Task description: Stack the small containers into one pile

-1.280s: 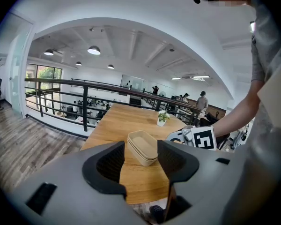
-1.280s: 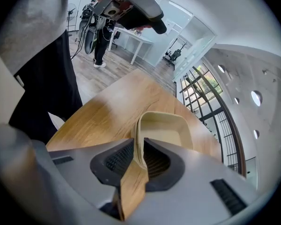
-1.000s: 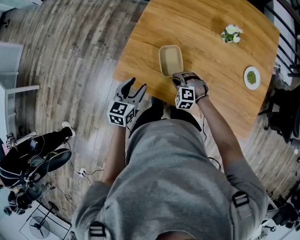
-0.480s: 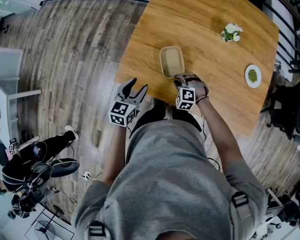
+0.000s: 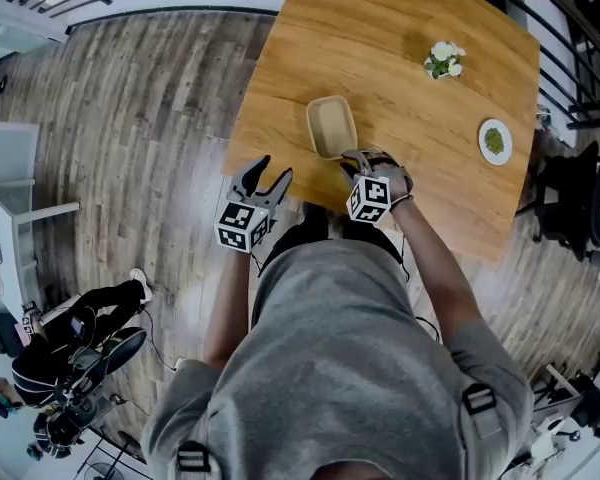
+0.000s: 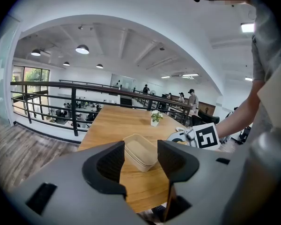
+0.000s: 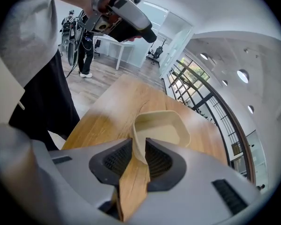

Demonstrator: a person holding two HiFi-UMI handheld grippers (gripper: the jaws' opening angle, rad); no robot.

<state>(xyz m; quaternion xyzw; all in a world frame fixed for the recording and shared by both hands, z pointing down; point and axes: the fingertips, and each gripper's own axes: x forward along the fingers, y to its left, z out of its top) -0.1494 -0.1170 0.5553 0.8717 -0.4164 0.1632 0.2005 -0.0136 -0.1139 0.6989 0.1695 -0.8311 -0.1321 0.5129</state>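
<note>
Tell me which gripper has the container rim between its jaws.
The right gripper: its jaws are closing on the near rim of the stacked beige containers. The left gripper hangs open and empty, short of the wooden table.

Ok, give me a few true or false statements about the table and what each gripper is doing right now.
1. The left gripper holds nothing. True.
2. The right gripper is empty. False: its jaws are closing on the rim of the beige container stack.
3. A small flower pot stands on the wooden table. True.
4. The small plate of green bits lies on the floor. False: it is on the table, near the edge.
5. The container stack lies upside down. False: its opening faces up.
</note>
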